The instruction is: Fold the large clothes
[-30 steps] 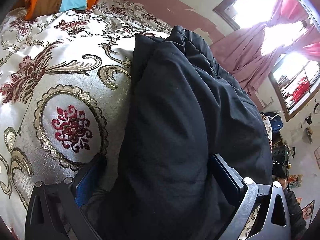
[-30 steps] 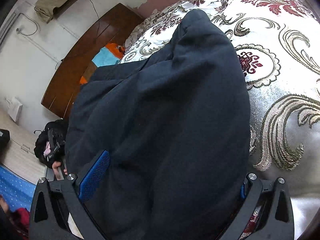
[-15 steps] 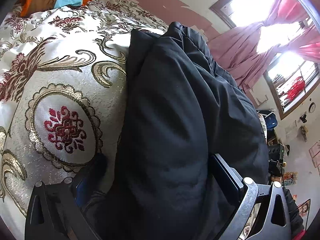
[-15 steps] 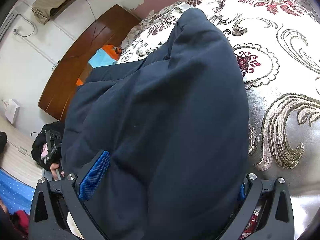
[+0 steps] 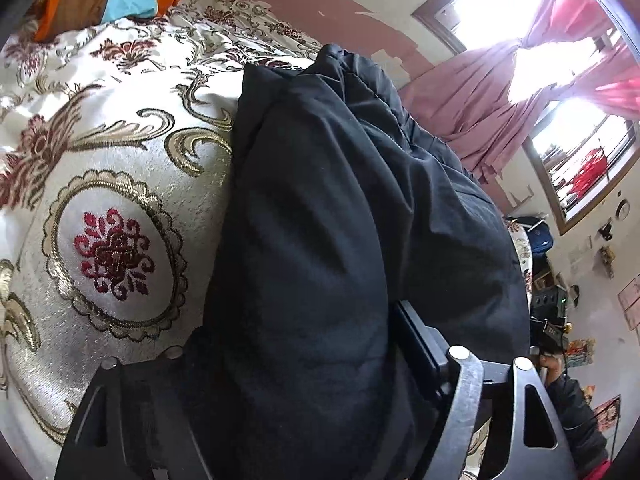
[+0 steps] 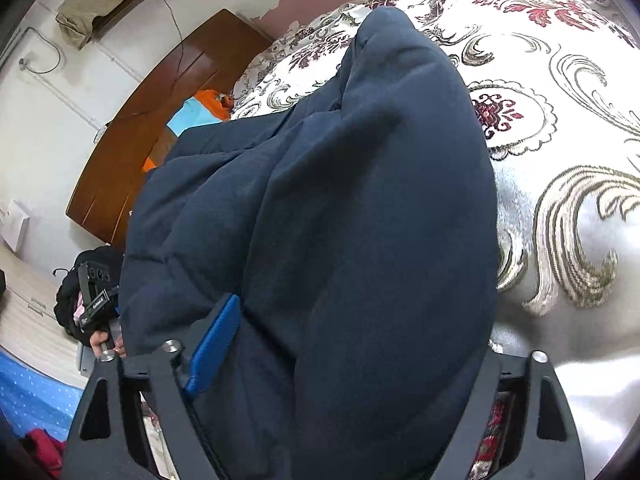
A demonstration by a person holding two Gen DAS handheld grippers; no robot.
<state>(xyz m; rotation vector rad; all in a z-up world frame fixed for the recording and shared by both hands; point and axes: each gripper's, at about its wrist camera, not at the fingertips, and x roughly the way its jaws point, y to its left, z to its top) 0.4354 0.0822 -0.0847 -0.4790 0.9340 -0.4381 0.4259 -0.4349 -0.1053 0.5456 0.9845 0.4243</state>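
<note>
Padding bulges everywhere: a big dark puffy jacket (image 5: 340,240) lies heaped on the bed, over a shiny cream bedspread (image 5: 112,184) woven with gold scrolls and dark red flower medallions. Seen from the left hand's camera, the jacket runs from 6 o'clock up towards 12, its far end bunched near the peeling pink wall (image 5: 320,12), with the bedspread showing at 9 o'clock. The left gripper (image 5: 296,344) has a thick fold of the jacket between its fingers and its jaws are closing on it; the 3 o'clock finger (image 5: 416,340) lies against the fabric, while the 9 o'clock one is mostly lost in shadow under the bulge, so I cannot tell whether it presses yet.

From the right hand's camera the same jacket (image 6: 340,220) looks navy and fills the middle, with the bedspread (image 6: 560,160) at 3 o'clock. The right gripper (image 6: 352,344) also straddles a fat roll of it, jaws closing; the blue pad (image 6: 214,344) at 8 o'clock touches the cloth, the other finger is buried beneath it.

A wooden headboard (image 6: 160,120) stands at 10 o'clock, orange and turquoise fabric (image 6: 200,110) against it. Pink curtains (image 5: 500,104) hang by bright windows at 2 o'clock in the left view
</note>
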